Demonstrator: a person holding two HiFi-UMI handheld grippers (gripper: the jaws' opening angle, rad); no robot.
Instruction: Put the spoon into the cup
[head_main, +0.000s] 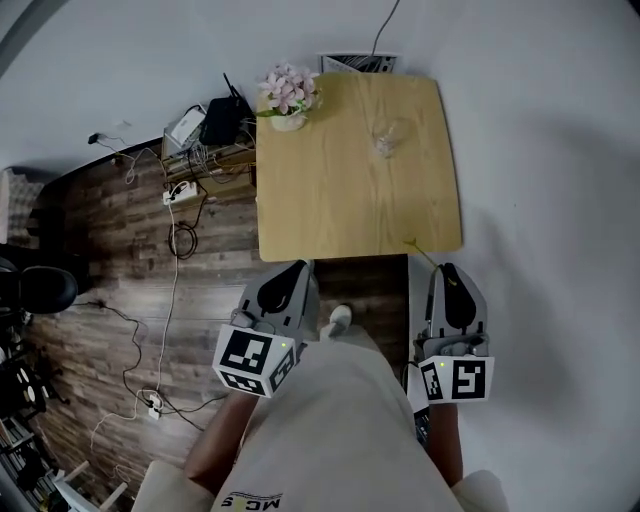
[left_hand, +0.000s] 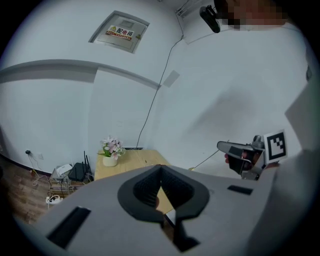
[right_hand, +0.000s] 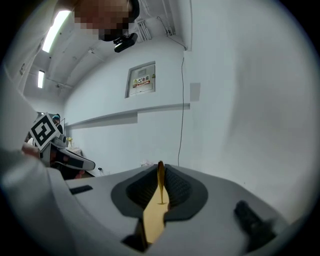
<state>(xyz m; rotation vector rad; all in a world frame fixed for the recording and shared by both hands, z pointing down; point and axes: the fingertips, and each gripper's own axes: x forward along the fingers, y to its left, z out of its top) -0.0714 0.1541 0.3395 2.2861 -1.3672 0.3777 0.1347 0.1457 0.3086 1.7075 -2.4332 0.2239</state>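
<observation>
R claw (right_hand: 161, 192) pinched the spoon (right_hand: 152, 220); L claw (left_hand: 160, 186) pressed together, empty. The cup (head_main: 388, 138) sat upper centre on tabletop (head_main: 320, 200), well apart from both. Best bet was centring over rim, lowering slow.

Spoon (right_hand: 154, 218) in R gripper (right_hand: 161, 171); clear cup (head_main: 388, 138)

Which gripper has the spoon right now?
The right gripper: a gold spoon is clamped between its jaws. The left gripper has its jaws closed on nothing.
</observation>
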